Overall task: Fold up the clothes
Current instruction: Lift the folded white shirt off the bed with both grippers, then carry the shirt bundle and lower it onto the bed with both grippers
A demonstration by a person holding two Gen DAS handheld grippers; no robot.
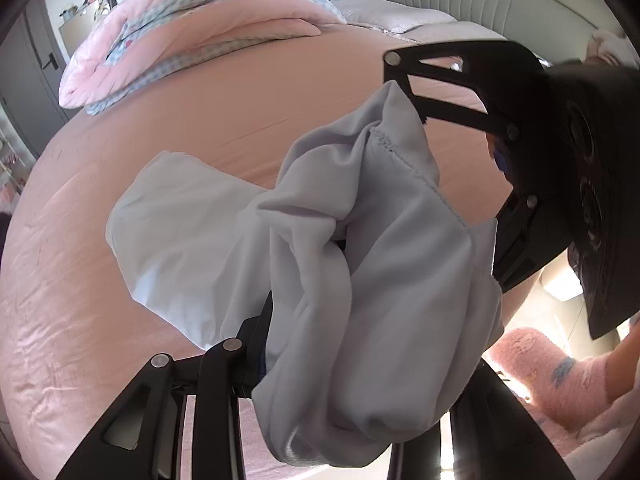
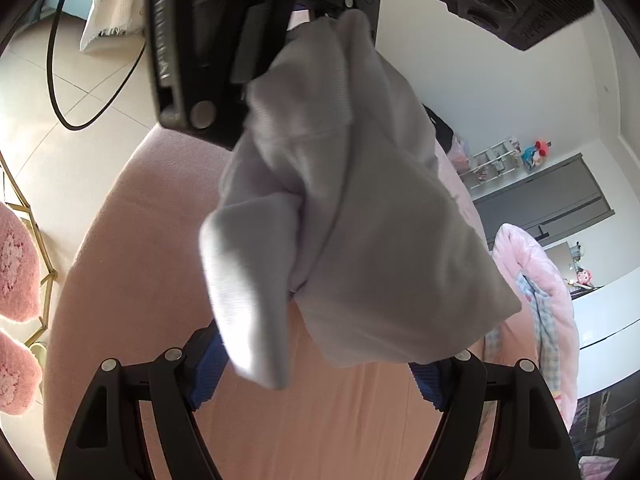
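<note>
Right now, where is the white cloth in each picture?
Left wrist view: the white cloth fills the middle, bunched in the left gripper.
Right wrist view: the cloth hangs in the middle, down from the top.
Shared landmark: the pink quilt, top left in the left view, right edge in the right view.

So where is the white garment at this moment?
The white garment hangs bunched from the left gripper, above the pink bed sheet, with the right gripper's open jaws beside it.

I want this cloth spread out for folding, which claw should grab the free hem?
Probably right: the right claw is open beside the hem; the left claw is clamped on the bunched cloth.
</note>
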